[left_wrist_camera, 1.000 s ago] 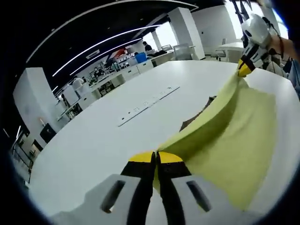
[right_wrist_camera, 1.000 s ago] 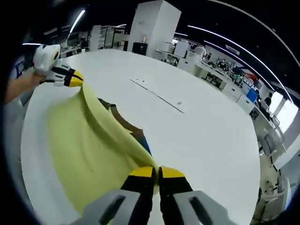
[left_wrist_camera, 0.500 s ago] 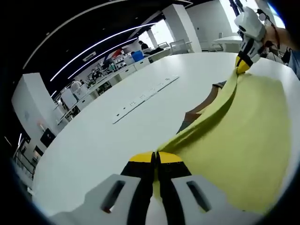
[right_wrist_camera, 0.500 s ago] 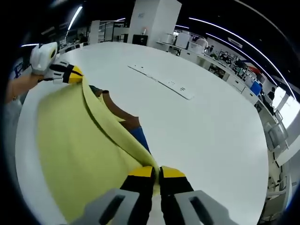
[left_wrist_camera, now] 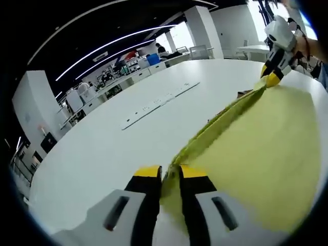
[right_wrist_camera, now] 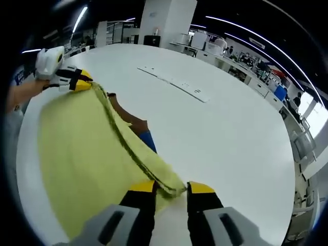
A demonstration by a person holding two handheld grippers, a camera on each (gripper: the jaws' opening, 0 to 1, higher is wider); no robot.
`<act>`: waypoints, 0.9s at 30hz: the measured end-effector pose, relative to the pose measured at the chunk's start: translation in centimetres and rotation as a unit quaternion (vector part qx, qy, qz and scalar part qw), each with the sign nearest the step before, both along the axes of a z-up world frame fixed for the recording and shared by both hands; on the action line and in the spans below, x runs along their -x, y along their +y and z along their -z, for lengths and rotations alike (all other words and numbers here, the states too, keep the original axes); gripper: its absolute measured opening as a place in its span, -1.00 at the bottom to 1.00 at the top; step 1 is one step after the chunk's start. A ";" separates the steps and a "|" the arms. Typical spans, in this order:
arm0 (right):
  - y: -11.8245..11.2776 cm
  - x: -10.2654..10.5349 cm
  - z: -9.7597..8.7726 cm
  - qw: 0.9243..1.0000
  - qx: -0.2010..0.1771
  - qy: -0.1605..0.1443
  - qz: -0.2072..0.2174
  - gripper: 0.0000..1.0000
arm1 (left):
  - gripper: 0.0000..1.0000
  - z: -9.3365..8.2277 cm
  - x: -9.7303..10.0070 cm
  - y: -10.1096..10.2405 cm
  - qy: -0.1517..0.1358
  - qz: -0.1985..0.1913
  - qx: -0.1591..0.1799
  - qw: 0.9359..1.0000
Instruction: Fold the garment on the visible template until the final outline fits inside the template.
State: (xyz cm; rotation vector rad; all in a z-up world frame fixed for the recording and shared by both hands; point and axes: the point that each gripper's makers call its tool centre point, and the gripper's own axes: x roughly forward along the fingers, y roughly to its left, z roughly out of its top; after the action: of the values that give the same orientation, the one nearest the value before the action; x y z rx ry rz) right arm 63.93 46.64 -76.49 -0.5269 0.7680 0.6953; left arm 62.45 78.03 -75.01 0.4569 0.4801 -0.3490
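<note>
Yellow garment [right_wrist_camera: 87, 148] lies spread flat on the white table [right_wrist_camera: 225, 128], its far edge doubled over a brown and blue template [right_wrist_camera: 134, 123]. Right tool [right_wrist_camera: 170, 187] stands parted around that edge's corner, gripping nothing. Left tool [left_wrist_camera: 169, 173] likewise gapes at the opposite corner. One fold looks laid; further folds probably remain.

The yellow garment [right_wrist_camera: 77, 154] lies spread flat on the white desk [right_wrist_camera: 225, 133], with one folded edge running along its side. A brown and blue template [right_wrist_camera: 136, 125] peeks out from under that edge.
</note>
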 end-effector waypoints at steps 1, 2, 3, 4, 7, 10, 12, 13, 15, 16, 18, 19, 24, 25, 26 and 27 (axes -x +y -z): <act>-0.1 0.1 -0.1 1.000 0.002 -0.001 -0.001 -0.50 | -0.60 0.0 0.1 0.1 0.002 0.004 -0.005 1.000; -0.2 0.1 -0.1 1.000 0.003 -0.004 0.001 -0.48 | -0.56 0.0 0.2 0.1 0.004 0.005 -0.007 1.000; -0.3 -0.1 -0.2 1.000 0.002 -0.008 0.004 -0.46 | -0.53 0.0 0.3 0.2 0.006 0.004 -0.009 1.000; -0.4 -0.5 -0.3 1.000 -0.005 -0.015 0.015 -0.45 | -0.49 0.0 0.4 0.3 0.008 0.004 -0.008 1.000; -0.9 -1.3 -0.6 0.998 -0.030 -0.021 0.059 -0.46 | -0.35 0.1 0.5 1.1 0.013 -0.018 0.004 1.000; -1.1 -1.4 -1.1 0.996 -0.045 -0.025 0.072 -0.44 | -0.18 -0.3 0.6 1.6 0.014 -0.036 0.024 0.999; -1.1 -1.3 -1.4 0.996 -0.053 -0.023 0.074 -0.38 | -0.04 -0.7 0.7 1.8 0.013 -0.042 0.037 0.998; -1.1 -1.1 -1.5 0.995 -0.059 -0.020 0.076 -0.32 | 0.02 -0.8 0.9 1.7 0.015 -0.044 0.045 0.998; -1.1 -0.9 -1.5 0.995 -0.063 -0.016 0.076 -0.17 | 0.18 -1.1 1.0 1.9 0.015 -0.053 0.063 0.997; -1.0 -0.7 -1.7 0.995 -0.067 -0.013 0.075 -0.11 | 0.23 -1.3 1.2 1.9 0.015 -0.059 0.085 0.995; -0.8 -0.2 -1.9 0.995 -0.074 -0.007 0.073 -0.02 | 0.34 -1.5 1.5 2.1 0.017 -0.070 0.114 0.991; -0.7 0.0 -2.0 0.994 -0.077 -0.004 0.073 0.02 | 0.39 -1.6 1.7 2.1 0.018 -0.071 0.121 0.990; 0.1 1.5 -3.0 0.992 -0.104 0.011 0.068 0.25 | 0.65 -2.1 3.1 2.4 0.030 -0.083 0.161 0.983; 0.3 1.8 -3.2 0.992 -0.108 0.014 0.065 0.29 | 0.68 -2.2 3.3 2.5 0.032 -0.085 0.165 0.982; 0.4 2.0 -3.3 0.992 -0.112 0.019 0.061 0.32 | 0.74 -2.3 3.5 2.5 0.031 -0.085 0.168 0.982; 0.5 2.2 -3.4 0.991 -0.114 0.021 0.060 0.35 | 0.77 -2.5 3.9 2.5 0.032 -0.082 0.171 0.981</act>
State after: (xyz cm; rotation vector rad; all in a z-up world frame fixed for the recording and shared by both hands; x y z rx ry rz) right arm 61.73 47.12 -73.14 -0.2571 0.7420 0.6726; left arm 58.59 80.52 -72.55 0.0710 0.5043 -0.2803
